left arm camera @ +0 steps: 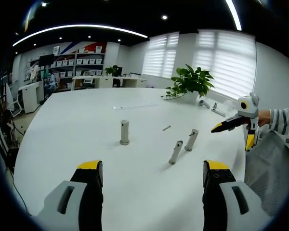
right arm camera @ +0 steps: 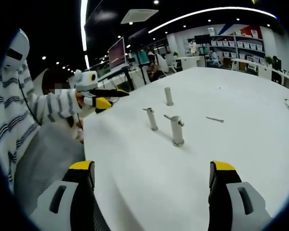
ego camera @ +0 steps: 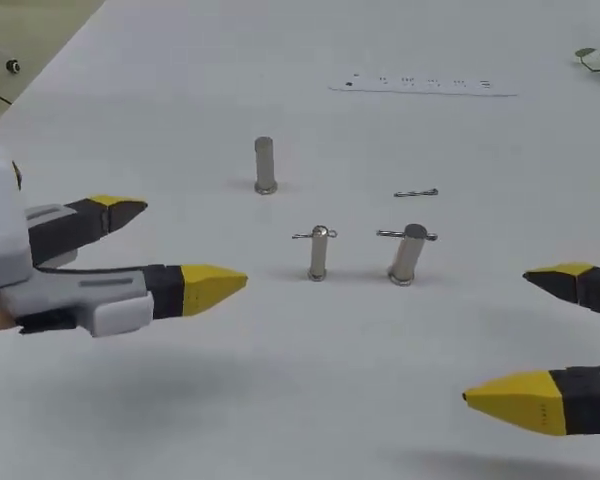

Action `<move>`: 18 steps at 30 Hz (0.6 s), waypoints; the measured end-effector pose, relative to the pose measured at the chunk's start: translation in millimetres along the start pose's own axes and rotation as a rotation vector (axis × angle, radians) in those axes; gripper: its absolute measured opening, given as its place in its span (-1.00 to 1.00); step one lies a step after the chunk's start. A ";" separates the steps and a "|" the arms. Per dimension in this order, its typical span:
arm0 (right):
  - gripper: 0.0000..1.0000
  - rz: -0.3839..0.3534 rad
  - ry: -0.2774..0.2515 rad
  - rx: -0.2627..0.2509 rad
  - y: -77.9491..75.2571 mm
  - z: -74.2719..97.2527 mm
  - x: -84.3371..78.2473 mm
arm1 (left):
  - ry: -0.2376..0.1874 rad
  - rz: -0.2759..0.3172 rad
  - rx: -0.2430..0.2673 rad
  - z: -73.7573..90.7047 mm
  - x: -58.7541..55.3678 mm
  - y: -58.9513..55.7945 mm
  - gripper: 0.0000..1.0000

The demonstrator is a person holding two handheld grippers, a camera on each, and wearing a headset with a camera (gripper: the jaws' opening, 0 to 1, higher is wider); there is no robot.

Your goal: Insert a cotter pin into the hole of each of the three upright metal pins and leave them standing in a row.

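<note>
Wide open and empty, the left hand-held gripper [ego camera: 192,245] and right hand-held gripper [ego camera: 495,336] hover over the near side of the white bench [ego camera: 300,420]. The centre pin [ego camera: 319,252] and right pin [ego camera: 408,254] stand fitted. The bare pin [ego camera: 264,165] stands farther back, towards the left edge. The loose cotter pin [ego camera: 416,193] lies flat behind the right pin, long axis running left to right. It is nearer the right hand-held gripper, with open bench around it.

Head view looks down; opposed gripper views share the upright pins [ego camera: 319,252]
</note>
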State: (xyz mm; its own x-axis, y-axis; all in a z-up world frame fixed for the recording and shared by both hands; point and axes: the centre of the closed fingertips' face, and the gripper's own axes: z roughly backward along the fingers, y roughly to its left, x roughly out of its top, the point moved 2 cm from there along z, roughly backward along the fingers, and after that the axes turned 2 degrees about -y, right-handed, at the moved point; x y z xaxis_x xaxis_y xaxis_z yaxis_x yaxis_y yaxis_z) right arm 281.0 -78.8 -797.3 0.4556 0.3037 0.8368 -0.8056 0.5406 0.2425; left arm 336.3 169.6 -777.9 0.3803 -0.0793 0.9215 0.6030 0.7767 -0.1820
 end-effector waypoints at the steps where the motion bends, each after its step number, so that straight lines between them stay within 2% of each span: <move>1: 1.00 0.000 0.001 0.000 -0.1 0.2 -0.2 | -0.010 -0.010 0.000 -5.1 4.0 3.1 0.70; 3: 1.00 -0.002 0.004 -0.003 -0.2 0.4 -0.5 | -0.039 -0.011 -0.007 -14.0 11.5 7.0 0.65; 5: 1.00 -0.002 0.004 -0.004 -0.2 0.5 0.0 | -0.054 -0.007 0.015 -23.3 16.4 14.9 0.57; 9: 1.00 -0.004 0.002 -0.013 -2.1 0.9 0.3 | -0.051 0.018 0.023 -38.7 19.9 24.9 0.44; 12: 1.00 -0.007 0.003 -0.017 -3.0 0.7 -0.2 | -0.062 0.017 0.047 -54.2 26.5 36.2 0.36; 14: 1.00 -0.006 0.008 -0.018 -3.1 0.4 -1.0 | -0.053 0.022 0.056 -64.6 28.0 42.4 0.32; 18: 1.00 -0.010 0.007 -0.020 -3.9 -0.2 -1.5 | -0.038 -0.003 0.066 -82.8 30.5 48.5 0.20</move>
State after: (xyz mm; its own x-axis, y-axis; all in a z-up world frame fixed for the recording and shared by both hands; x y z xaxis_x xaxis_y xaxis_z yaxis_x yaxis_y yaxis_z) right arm 283.6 -81.1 -799.6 0.4665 0.3039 0.8307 -0.7932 0.5593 0.2408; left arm 435.3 153.1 -787.0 0.3514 -0.0587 0.9344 0.5557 0.8163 -0.1577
